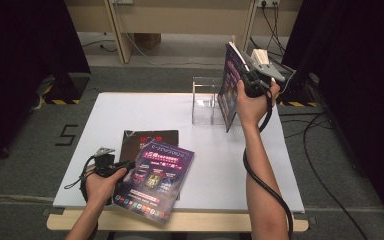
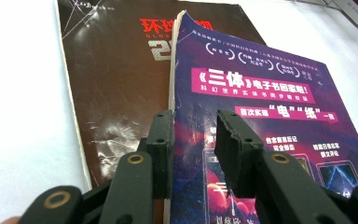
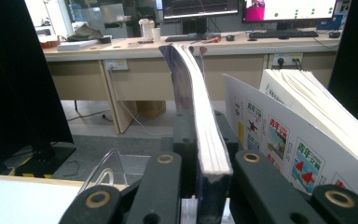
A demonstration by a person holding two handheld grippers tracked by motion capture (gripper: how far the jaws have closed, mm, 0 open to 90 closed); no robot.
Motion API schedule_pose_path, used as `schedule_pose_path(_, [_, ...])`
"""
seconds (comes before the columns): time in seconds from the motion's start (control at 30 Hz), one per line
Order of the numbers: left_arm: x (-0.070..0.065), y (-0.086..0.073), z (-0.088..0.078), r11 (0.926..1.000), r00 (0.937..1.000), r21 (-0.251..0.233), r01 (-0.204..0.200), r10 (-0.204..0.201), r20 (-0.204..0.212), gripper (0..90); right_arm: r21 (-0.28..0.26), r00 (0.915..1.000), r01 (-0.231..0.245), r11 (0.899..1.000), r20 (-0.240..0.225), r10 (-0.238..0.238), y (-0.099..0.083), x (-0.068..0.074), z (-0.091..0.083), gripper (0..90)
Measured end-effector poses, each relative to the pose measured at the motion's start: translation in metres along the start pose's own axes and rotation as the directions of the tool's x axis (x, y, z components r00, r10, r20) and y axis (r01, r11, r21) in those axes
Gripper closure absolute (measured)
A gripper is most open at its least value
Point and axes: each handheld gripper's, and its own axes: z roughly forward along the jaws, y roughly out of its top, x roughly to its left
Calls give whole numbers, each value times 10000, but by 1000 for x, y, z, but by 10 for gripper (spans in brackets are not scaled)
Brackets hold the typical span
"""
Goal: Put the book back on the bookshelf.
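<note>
**Right claw grips upright magazine, left straddles another**

Currently I have the right gripper [image 1: 254, 75] clamped on a purple magazine [image 1: 228, 90], upright above the clear holder [image 1: 203, 100] at the far right. My left gripper [image 1: 122, 166] stands part-open astride the near magazine's [image 1: 155, 180] spine edge; that magazine's long axis runs near-to-far.

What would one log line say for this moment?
right gripper: shut on upright magazine | left gripper: open around purple magazine edge | clear stand: beside upright magazine

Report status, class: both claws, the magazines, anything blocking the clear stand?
Right claw shut on upright purple magazine over clear acrylic stand. Left claw astride flat purple magazine's spine edge. No obstruction.
</note>
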Motion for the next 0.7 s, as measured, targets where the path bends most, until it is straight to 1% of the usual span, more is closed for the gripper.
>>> schedule_pose_path(0.2, [0,0,0,10000,10000,1,-12,12,2,667,51,9999,60,10000,120,-60,1,-1,4,844])
schedule_pose_path(0.37, [0,0,0,10000,10000,26,-6,6,-23,667,66,9999,-11,10000,125,10,2,0,7,844])
schedule_pose_path(0.43, [0,0,0,10000,10000,16,-4,4,-22,668,49,9999,60,10000,147,-61,2,-1,9,844])
schedule_pose_path(0.63, [1,0,0,10000,10000,32,-31,31,-18,668,143,9998,58,9999,212,-61,1,0,13,844])
schedule_pose_path(0.7, [1,0,-1,10000,10000,35,-19,19,-26,668,162,9998,-24,9999,208,20,0,0,15,844])
